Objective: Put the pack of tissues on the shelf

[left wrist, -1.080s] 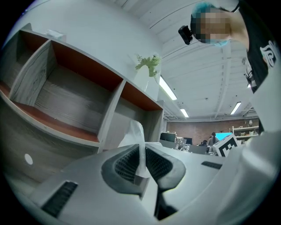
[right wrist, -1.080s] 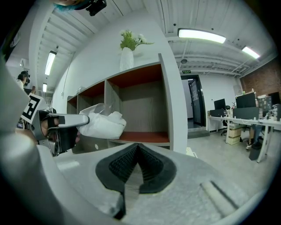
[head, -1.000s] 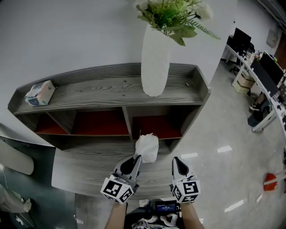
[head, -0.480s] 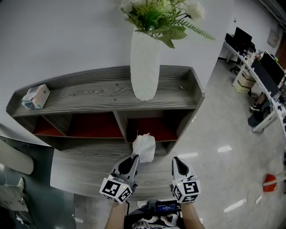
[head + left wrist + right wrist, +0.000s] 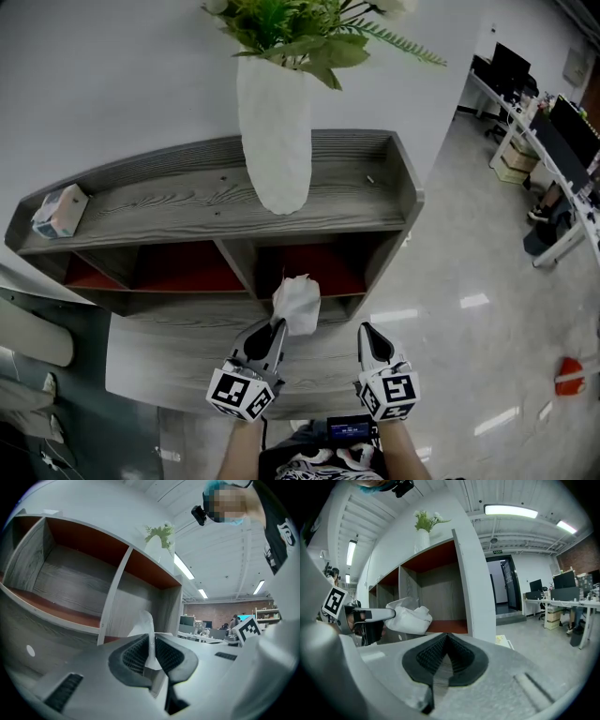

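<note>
Right now we have the left gripper [image 5: 277, 326] [image 5: 151, 648] clamped on a thin edge of the pack of tissues [image 5: 297, 302] [image 5: 145, 625] [image 5: 410, 616]. The white pack sticks out past its jaw tips, in the air, touching no board.

Straight ahead of that gripper is the grey wooden shelf [image 5: 328, 202]. The pack hangs in front of its red-backed right-hand compartment [image 5: 314, 267]. The upright divider [image 5: 242, 267] [image 5: 115, 602] stands just ahead and to the gripper's left, and the unit's end panel [image 5: 171, 606] is ahead to its right. A lower ledge [image 5: 178, 352] juts out beneath both grippers.

Our right gripper [image 5: 367, 333] [image 5: 446, 641] is beside the left one, apart from the pack, jaws pressed together on nothing.

Above and ahead of the left gripper a white vase [image 5: 274, 141] [image 5: 423, 538] of greenery stands on the top board. A tissue box [image 5: 58, 210] lies far off to the left on that board. Well to the right of the right gripper are office desks with monitors [image 5: 553, 141].
</note>
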A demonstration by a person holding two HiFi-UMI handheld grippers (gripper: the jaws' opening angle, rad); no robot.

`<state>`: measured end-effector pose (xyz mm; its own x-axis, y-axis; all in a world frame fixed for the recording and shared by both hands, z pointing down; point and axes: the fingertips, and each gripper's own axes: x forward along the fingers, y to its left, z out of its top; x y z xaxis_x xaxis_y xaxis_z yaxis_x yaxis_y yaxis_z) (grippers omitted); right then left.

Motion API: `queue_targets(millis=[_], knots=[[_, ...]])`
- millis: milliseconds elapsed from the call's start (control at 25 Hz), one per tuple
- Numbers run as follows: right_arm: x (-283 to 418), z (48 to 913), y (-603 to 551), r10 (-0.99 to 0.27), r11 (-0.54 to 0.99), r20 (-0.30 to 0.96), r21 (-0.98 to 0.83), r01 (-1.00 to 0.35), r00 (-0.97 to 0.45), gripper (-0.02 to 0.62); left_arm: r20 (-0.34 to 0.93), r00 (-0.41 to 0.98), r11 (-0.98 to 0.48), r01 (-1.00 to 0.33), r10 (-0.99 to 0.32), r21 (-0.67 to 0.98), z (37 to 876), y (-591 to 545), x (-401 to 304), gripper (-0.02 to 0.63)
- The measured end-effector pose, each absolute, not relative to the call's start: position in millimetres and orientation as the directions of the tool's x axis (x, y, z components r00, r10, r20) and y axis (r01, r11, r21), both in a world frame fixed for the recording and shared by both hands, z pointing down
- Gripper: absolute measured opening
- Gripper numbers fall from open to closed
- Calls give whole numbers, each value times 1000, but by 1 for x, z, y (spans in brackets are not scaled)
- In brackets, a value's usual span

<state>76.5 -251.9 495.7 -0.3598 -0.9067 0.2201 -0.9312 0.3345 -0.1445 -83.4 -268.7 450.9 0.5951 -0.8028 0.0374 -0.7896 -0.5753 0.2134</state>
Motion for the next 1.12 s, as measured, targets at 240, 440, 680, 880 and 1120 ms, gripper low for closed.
queue_targets(millis=[240, 440, 680, 880, 1120], knots=[[86, 499, -259, -909, 322, 228, -149, -935, -349, 5, 43, 592, -572, -792, -804, 211, 451, -278, -79, 29], [91, 502, -265, -908, 320, 235, -150, -936, -348, 5, 38, 583, -563, -799, -812, 213, 449, -288, -79, 29], [98, 500, -274, -910, 315, 229, -166, -935, -347, 5, 37, 579, -562, -802, -814, 202, 448, -298, -71, 29], [103, 502, -279, -909, 312, 230, -178, -933, -348, 5, 35, 573, -558, -808, -818, 193, 455, -305, -65, 29], [112, 504, -285, -911, 301, 234, -185, -936, -340, 5, 58, 545, -530, -831, -836, 167, 458, -317, -60, 29]])
